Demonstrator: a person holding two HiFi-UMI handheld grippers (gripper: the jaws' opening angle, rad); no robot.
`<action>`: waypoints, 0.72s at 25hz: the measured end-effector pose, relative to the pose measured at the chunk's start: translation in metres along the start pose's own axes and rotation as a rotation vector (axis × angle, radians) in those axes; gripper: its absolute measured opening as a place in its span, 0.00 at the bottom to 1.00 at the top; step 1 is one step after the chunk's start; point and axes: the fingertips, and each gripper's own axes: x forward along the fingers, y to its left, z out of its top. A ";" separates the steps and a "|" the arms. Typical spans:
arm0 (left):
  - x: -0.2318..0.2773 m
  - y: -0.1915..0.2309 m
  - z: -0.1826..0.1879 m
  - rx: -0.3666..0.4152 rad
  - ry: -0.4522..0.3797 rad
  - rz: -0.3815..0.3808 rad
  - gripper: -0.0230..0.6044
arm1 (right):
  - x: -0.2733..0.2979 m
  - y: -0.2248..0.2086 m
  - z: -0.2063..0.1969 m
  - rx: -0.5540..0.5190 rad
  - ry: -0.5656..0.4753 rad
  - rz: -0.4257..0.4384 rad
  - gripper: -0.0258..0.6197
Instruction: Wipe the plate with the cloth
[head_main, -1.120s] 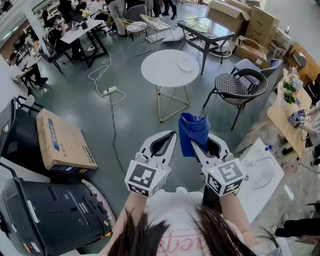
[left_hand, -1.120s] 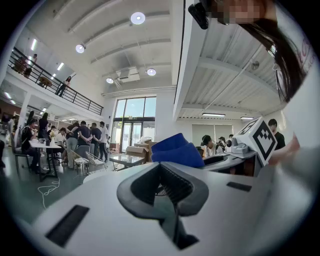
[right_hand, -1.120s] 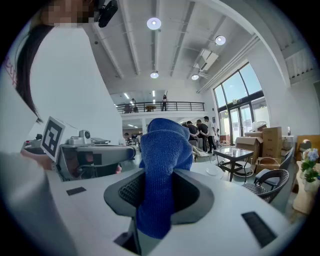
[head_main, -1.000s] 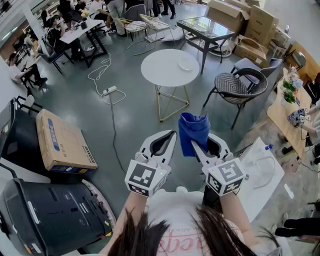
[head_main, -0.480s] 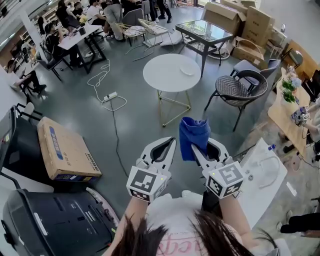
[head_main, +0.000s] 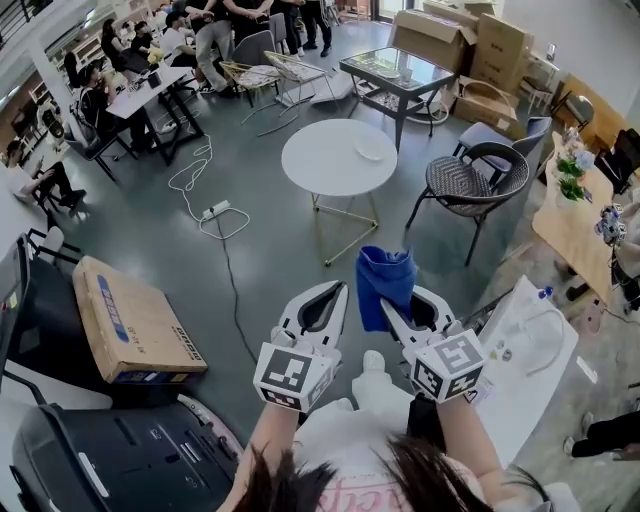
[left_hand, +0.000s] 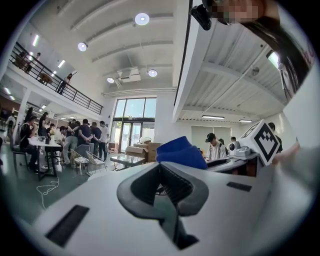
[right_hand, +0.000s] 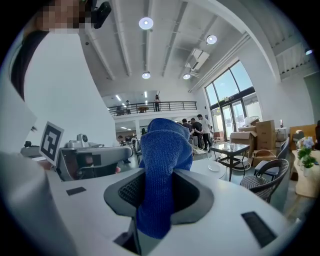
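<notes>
**Approach leg: cloth in hand, plate not yet reached**

Step in hand: carrying the cloth (head_main: 385, 272) to the plate (head_main: 369, 152). No wiping has begun.

- Right gripper (head_main: 410, 312): jaws clamped on the blue cloth, which stands up in a bunch above them (the right gripper view shows the cloth (right_hand: 162, 170) filling the gap between the pads).
- Left gripper (head_main: 318, 305): jaws closed tight, nothing between them; the left gripper view confirms this.
- The plate lies on the round white counter (head_main: 320, 165), towards 1 o'clock on its top. The counter is at 12 o'clock from both grippers and well apart from them, with bare floor between.
- A wicker chair (head_main: 470, 180) stands at 3 o'clock of the counter.

Next move, as I judge it: close the gap, then tip the right gripper down so the cloth bunch meets the plate face. The left gripper will likely need to steady the rim, since a light plate may slide.

Against the earlier frame: the counter sits slightly lower in the head view, so the approach is under way. The grip on the cloth is unchanged and the left jaws stay closed.
</notes>
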 end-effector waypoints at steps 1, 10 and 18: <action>0.001 0.001 0.000 -0.001 0.002 0.001 0.05 | 0.002 -0.002 0.001 0.004 -0.001 -0.001 0.25; 0.035 0.019 -0.005 -0.008 -0.004 0.019 0.05 | 0.029 -0.030 0.002 0.000 0.000 0.015 0.25; 0.099 0.050 0.002 -0.020 -0.009 0.053 0.05 | 0.069 -0.084 0.021 -0.020 -0.006 0.033 0.25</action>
